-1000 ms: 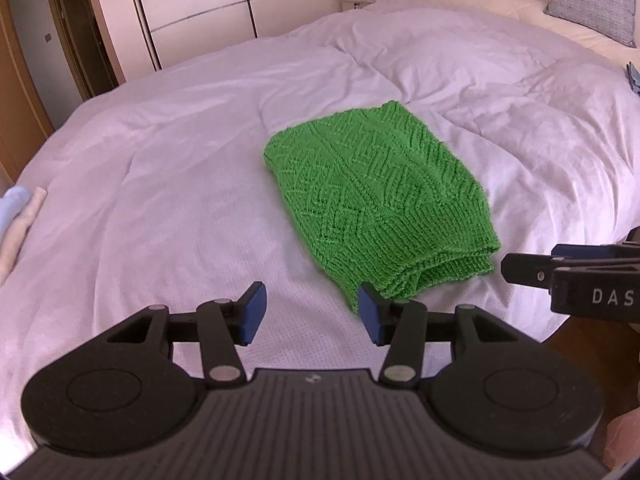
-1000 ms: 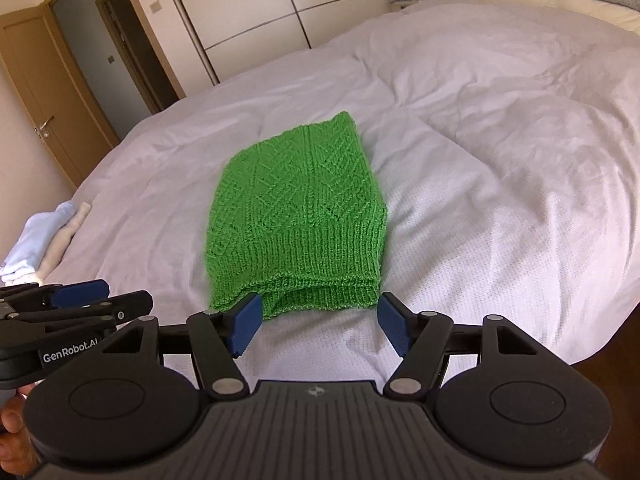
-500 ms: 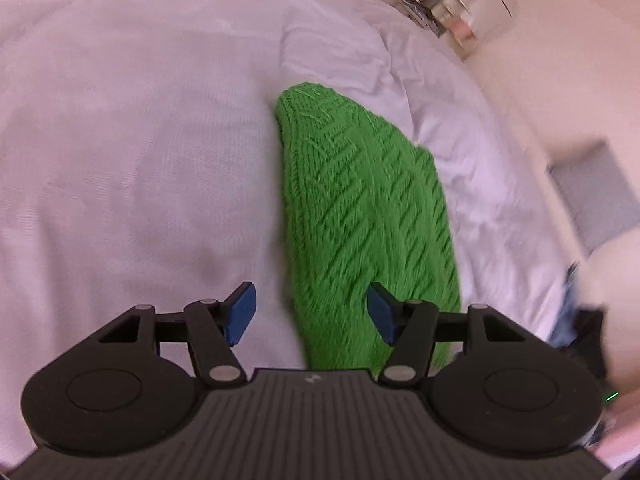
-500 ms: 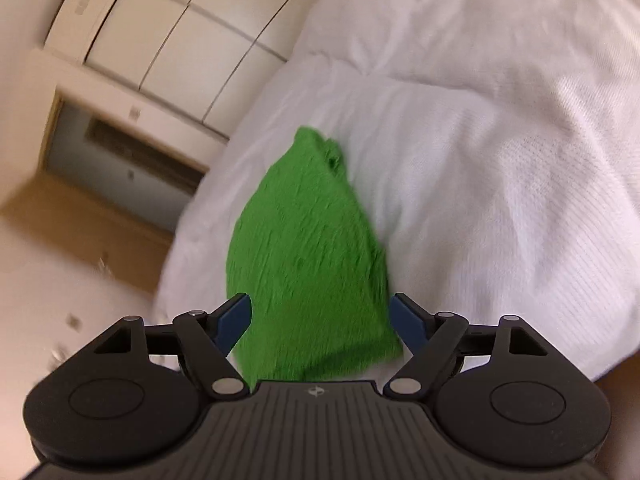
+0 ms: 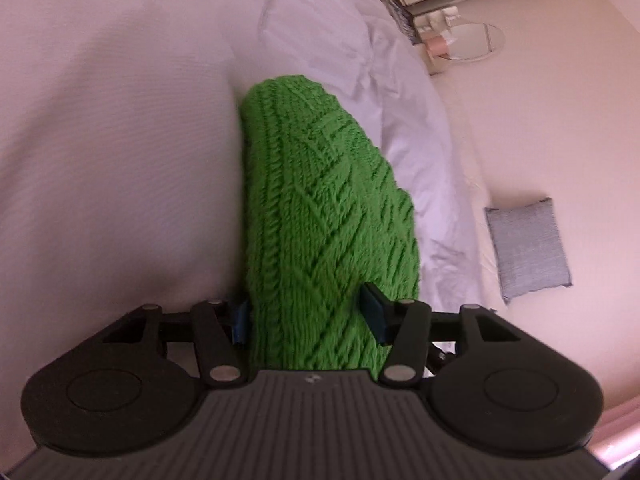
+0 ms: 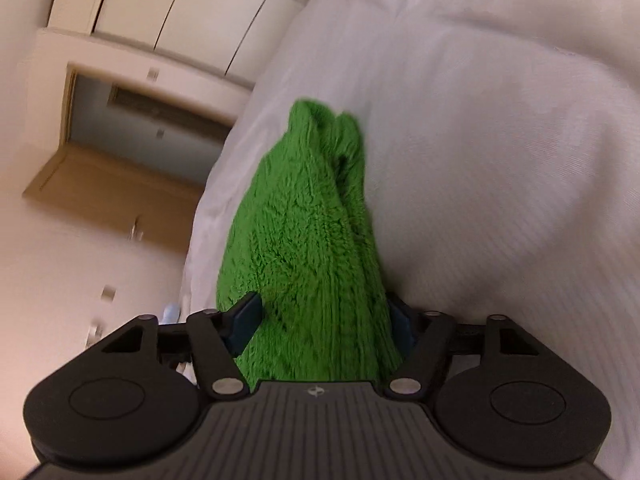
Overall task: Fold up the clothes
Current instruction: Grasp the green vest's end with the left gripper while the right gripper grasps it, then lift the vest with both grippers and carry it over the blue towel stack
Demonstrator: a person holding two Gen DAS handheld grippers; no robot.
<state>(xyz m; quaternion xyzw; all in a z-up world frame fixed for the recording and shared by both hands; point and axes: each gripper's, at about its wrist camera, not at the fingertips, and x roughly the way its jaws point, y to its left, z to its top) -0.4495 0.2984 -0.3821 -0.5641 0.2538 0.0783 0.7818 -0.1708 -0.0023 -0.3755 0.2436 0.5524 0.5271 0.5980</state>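
Left gripper [image 5: 306, 314] is rolled on its side, jaws wide, with the folded green knit sweater [image 5: 320, 216] sitting between the blue pads [image 5: 376, 312]; one pad is mostly hidden behind the knit, the other lies against the sweater's upper face. Pads look to be touching the fabric but the gap is about the same as the bundle's thickness, so can't tell from this view whether it's actually clamped or just straddling. Right gripper [image 6: 320, 320] same story from the opposite edge: rolled the other way, jaws spread wide, sweater [image 6: 308, 240] filling the gap, both blue pads [image 6: 244, 320] tight against the knit, layered folds visible along the edge facing the bedding. Right wrist view is motion-blurred, so grip there also unclear. Sweater is on the white duvet [image 5: 112, 140], folded into a thick stack, cable/chevron pattern facing the left camera. Each gripper has one end of it. Background in left wrist view: grey cushion [image 5: 526, 248] against the pale wall, small round table [image 5: 468, 42] with a few items beside the bed, details too small to read. Right wrist view shows white wardrobe panels [image 6: 180, 12] and a wooden door [image 6: 104, 188] beyond the bed edge.
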